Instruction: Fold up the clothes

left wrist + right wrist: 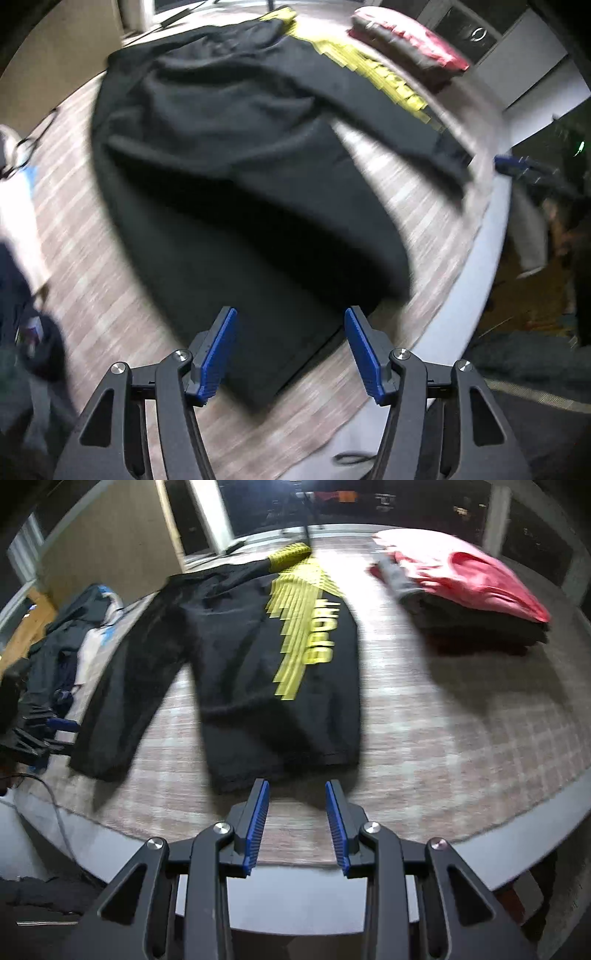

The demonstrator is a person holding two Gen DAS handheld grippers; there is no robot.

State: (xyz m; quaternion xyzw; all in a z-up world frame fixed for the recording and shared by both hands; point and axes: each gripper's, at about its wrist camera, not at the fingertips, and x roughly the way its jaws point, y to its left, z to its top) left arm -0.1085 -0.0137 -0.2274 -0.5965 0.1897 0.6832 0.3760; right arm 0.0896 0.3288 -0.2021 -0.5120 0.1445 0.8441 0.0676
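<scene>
Across the middle of the table (461, 738), from my right wrist view, the black shirt (258, 672) lies mostly flat with its yellow print (303, 627) facing up, its hem toward six o'clock and one long sleeve (122, 686) trailing out toward eight o'clock. A folded pile topped with a red garment (469, 576) sits well apart at two o'clock, and more clothes (70, 642) are heaped at nine o'clock.

My right gripper (297, 823) hovers just short of the hem, jaws partly apart, nothing between them. My left gripper (290, 350) hangs over the shirt's dark side with its jaws wider and also empty; both views are smeared, so exact edges are hard to read.

I judge the fold has barely begun. To do it well I would take the sleeve near its cuff with the left, pin the hem with the right, and carry the sleeve across toward three o'clock, keeping the cloth low and taut so it lands without bunching.
</scene>
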